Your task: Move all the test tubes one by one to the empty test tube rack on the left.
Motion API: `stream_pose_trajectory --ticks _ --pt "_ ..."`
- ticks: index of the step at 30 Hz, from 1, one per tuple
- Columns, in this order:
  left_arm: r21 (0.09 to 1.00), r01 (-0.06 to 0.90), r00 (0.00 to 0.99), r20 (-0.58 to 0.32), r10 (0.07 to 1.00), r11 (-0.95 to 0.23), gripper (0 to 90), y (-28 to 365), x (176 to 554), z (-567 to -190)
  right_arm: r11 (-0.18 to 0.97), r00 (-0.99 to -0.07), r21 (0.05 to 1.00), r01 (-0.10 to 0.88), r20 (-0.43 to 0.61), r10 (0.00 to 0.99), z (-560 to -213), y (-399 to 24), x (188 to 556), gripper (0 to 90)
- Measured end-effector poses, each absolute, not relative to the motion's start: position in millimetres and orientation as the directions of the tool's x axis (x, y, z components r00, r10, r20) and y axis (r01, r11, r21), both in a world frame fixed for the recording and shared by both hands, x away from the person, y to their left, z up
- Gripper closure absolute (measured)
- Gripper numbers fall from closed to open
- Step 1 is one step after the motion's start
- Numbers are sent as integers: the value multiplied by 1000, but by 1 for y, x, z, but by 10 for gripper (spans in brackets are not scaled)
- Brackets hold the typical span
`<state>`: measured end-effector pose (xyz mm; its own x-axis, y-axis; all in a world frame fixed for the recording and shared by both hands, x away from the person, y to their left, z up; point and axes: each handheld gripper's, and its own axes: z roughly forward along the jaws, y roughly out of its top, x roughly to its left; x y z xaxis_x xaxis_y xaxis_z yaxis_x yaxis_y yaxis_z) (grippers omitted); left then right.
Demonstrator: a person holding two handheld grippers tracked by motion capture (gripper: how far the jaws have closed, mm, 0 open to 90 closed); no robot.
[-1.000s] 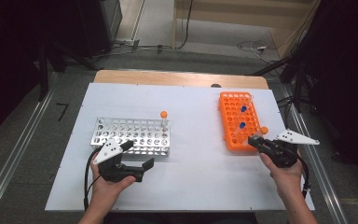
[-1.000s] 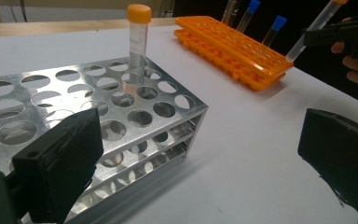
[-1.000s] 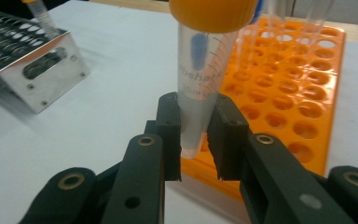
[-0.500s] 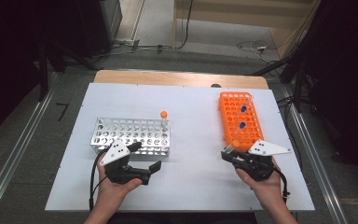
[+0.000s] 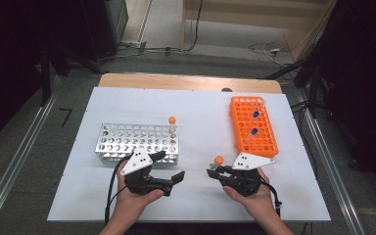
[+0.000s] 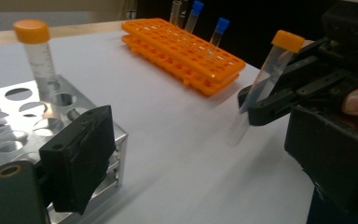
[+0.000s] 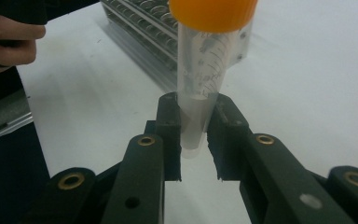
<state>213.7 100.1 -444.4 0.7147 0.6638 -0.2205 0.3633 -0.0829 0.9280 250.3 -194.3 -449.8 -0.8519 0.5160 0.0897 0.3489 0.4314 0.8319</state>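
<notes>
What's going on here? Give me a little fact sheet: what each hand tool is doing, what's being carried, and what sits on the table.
Right gripper: shut on the orange-capped tube, fingers pressing its lower end.
Tube pose: roughly upright, slightly tilted, above the white table.
Left gripper: open, nothing between its fingers; its jaws have just been closing a little.
Metal rack: holds one orange-capped tube at its right end.
Orange rack: holds two blue-capped tubes.
Likely next: the held tube probably goes toward the metal rack.

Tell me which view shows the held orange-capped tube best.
The right gripper view: the held tube stands close between shut jaws, print legible. The left gripper view shows it whole, tilted, farther off; the high view mostly its cap.
</notes>
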Motion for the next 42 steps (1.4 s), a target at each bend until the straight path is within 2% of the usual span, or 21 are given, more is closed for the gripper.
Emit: stream_pose_trajectory --ticks 5,10,25,33,39,42 --pt "934 345 752 -212 625 -98 197 89 213 -442 449 -869 828 335 87 487 -452 -181 246 731" --pt "937 332 787 -210 580 -112 369 81 212 -441 477 -886 819 319 79 458 -454 -169 242 731" --pt "927 315 838 -171 518 -205 694 64 211 -445 519 -915 803 292 78 395 -454 -148 233 731" --pt "929 283 834 -117 540 -237 744 64 211 -445 521 -917 800 297 87 390 -455 -147 234 731" --pt "936 279 826 -119 551 -216 754 65 211 -446 510 -916 809 291 82 392 -457 -149 235 720" --pt "938 281 814 -122 568 -202 754 69 212 -445 491 -915 824 281 75 397 -456 -154 235 614"
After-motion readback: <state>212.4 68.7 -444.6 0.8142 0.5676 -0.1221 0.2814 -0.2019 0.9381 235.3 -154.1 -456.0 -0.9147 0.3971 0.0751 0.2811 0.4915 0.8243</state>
